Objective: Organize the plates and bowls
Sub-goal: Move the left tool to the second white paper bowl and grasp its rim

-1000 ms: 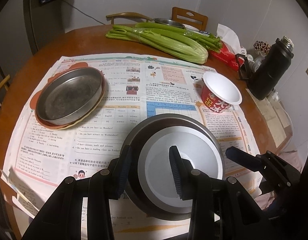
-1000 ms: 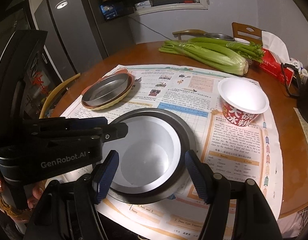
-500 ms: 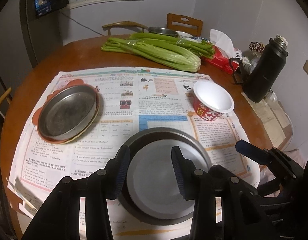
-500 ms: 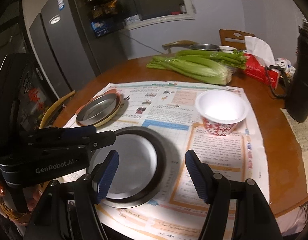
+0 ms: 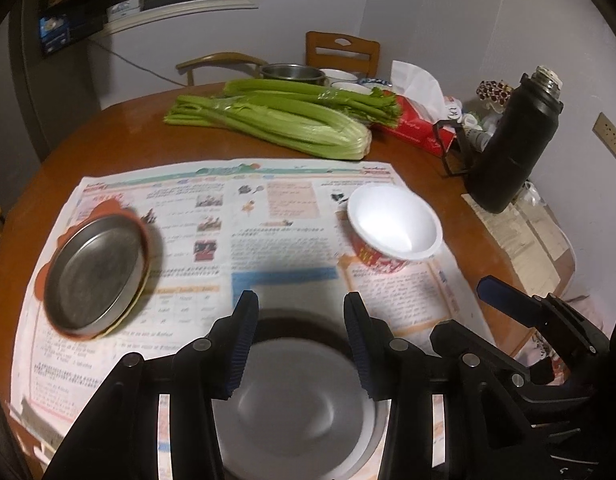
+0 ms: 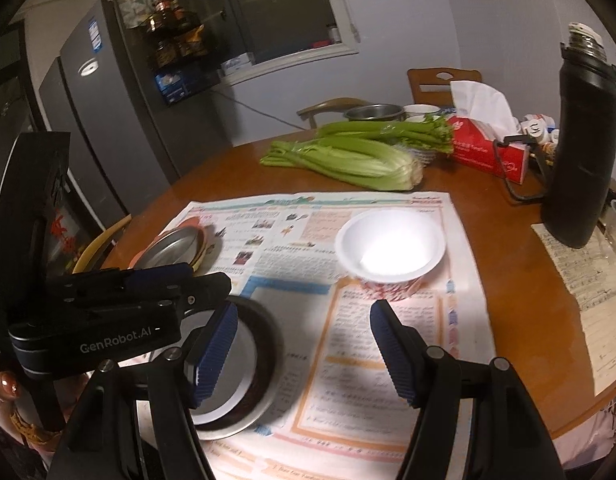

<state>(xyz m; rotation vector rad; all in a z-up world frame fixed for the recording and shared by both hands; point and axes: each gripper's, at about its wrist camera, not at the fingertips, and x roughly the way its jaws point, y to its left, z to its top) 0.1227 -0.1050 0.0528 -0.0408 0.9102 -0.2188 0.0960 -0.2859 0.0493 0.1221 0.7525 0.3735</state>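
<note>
Both claws pull back from stacked bowl [image 5: 299, 408] at tabletop's near edge; left claw [image 5: 297, 346] has just been widening, empty; right claw [image 6: 303, 354] released.

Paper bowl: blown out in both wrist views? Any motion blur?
Left wrist: paper bowl interior clipped white; metal plate and newspaper text smeared. Right wrist: bowl also blown out, newspaper print soft, room dim.

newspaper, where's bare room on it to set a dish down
Free: the middle of the newspaper, between the shallow steel pan and the white paper bowl, up to the celery. Crowded: near edge, with the dark-rimmed plate.
</note>
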